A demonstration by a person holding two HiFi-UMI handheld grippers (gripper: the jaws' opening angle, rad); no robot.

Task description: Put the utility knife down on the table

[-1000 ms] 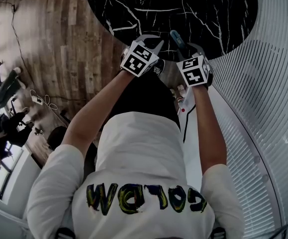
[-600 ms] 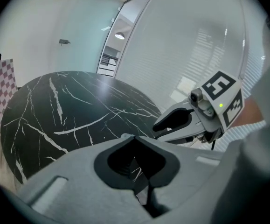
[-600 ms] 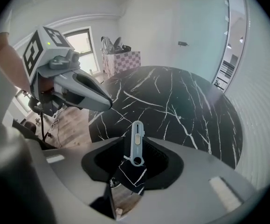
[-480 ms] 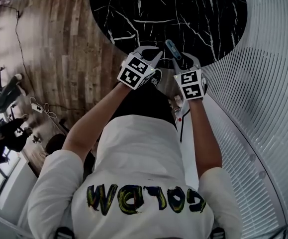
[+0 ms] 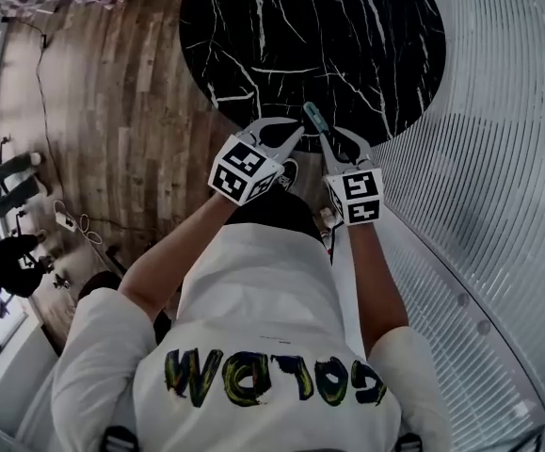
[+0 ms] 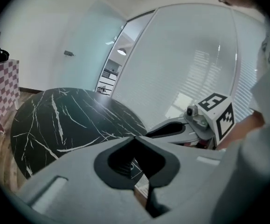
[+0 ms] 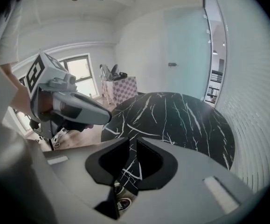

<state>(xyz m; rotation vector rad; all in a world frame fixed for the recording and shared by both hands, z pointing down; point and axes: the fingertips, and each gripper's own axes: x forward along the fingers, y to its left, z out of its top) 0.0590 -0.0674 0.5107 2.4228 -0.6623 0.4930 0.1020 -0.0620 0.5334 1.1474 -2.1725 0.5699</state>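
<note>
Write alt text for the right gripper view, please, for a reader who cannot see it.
The right tool, its grey jaws closing with nothing between them, points at a round black marble table with white veins. The left tool with its square-marker cube shows at left.

The only lettering is showing on the back of the person's white shirt (image 5: 253, 281), seen in the head view: a row of large dark letters edged in yellow is running across it. The right-hand part is reading roughly as "COLD", while the left-hand part is looking turned or mirrored and is staying unclear. The left marker cube (image 5: 244, 169) and the right marker cube (image 5: 355, 196) are carrying black-and-white square codes, not words. A shoe (image 7: 118, 203) is showing a pale logo too small to read.
</note>
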